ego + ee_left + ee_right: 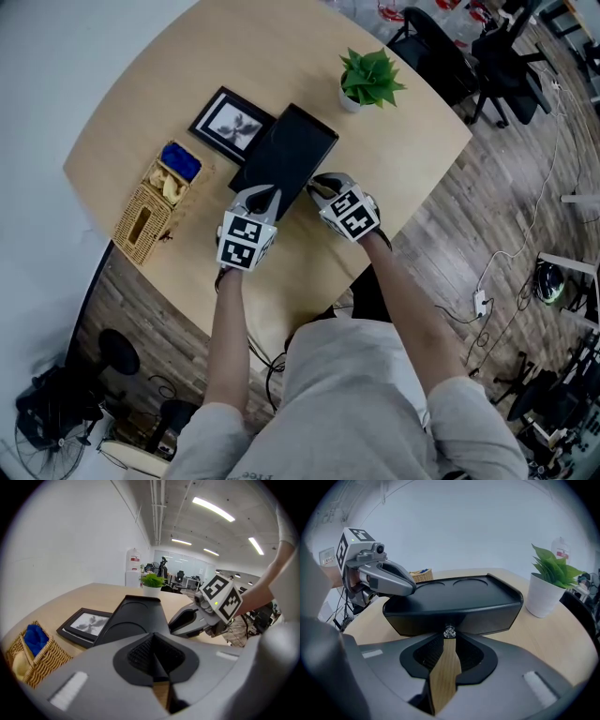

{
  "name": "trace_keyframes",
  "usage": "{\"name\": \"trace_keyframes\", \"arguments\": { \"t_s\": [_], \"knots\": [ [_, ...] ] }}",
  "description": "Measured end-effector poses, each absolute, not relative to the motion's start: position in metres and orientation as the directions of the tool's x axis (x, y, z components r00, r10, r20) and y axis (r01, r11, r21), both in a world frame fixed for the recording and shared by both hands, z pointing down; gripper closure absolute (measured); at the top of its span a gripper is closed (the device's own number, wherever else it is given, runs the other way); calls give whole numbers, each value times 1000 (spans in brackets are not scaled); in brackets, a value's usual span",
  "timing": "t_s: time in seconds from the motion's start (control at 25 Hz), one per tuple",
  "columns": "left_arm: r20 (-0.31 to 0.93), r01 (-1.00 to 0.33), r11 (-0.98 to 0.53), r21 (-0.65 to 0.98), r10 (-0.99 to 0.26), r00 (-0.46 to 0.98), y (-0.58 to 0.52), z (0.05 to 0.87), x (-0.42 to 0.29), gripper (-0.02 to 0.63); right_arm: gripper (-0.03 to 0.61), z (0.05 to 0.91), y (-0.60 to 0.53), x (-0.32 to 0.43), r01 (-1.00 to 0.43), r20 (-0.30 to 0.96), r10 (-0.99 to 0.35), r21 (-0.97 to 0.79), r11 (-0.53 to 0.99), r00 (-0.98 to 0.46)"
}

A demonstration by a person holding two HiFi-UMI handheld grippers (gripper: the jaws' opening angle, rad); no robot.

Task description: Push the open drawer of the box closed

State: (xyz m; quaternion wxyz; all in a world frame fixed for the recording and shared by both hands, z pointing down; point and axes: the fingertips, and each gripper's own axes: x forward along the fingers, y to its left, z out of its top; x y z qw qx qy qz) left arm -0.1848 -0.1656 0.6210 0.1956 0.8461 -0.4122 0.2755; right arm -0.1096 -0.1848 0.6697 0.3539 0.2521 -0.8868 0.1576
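Head view, with both gripper views. A black box [281, 155] lies near the middle of a rounded wooden table [187, 75], its long side running diagonally away from the person. We see its lid from above, with a raised rim and two shallow round hollows. The near end of the box faces the person and carries a small glassy knob [449, 631] on the drawer front [487, 618]. From these views we cannot tell how far the drawer stands out from the box.

The right gripper [449, 637] points straight at that end. Its jaws are drawn in to a narrow slit, with bare table showing between them, and the knob sits right at their tips, apparently pinched there. The left gripper [153, 639] is at the near left corner of the box, just beside the right gripper. Its jaws are together at the tips and hold nothing, and only a thin sliver of table shows behind the tips. Each gripper appears in the other's view, with the marker cube uppermost.

Beyond the left side of the box a dark picture frame [232, 123] lies flat, close beside it. A wicker basket [155, 211] stands further left near the table edge and holds a blue item [181, 161]. A potted plant [368, 80] in a white pot stands past the far right corner of the box, apart from it. The person's forearms reach in from the lower edge over a wood-plank floor.
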Motion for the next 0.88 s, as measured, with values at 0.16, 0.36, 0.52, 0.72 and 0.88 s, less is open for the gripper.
{"name": "trace_keyframes", "arguments": {
  "t_s": [0.16,0.36,0.52,0.72,0.88],
  "knots": [
    [645,-815,-568,112,-582,494,-166,623,-186,561,505,662,-180,-103,-588,695,-360,-112,801,-623],
    [663,-835,-539,115,-584,468,-168,626,-186,561,505,642,-173,-82,-616,671,-402,-106,780,-624],
    [648,-880,-437,187,-619,445,-169,619,-191,561,505,623,-170,-69,-628,641,-427,-112,770,-638],
    [669,-905,-397,155,-632,391,-140,590,-179,561,505,600,-153,-54,-619,611,-430,-128,775,-665],
    [667,-936,-319,150,-666,334,-121,571,-174,561,505,586,-145,-46,-613,580,-435,-144,777,-688]
  ]
}}
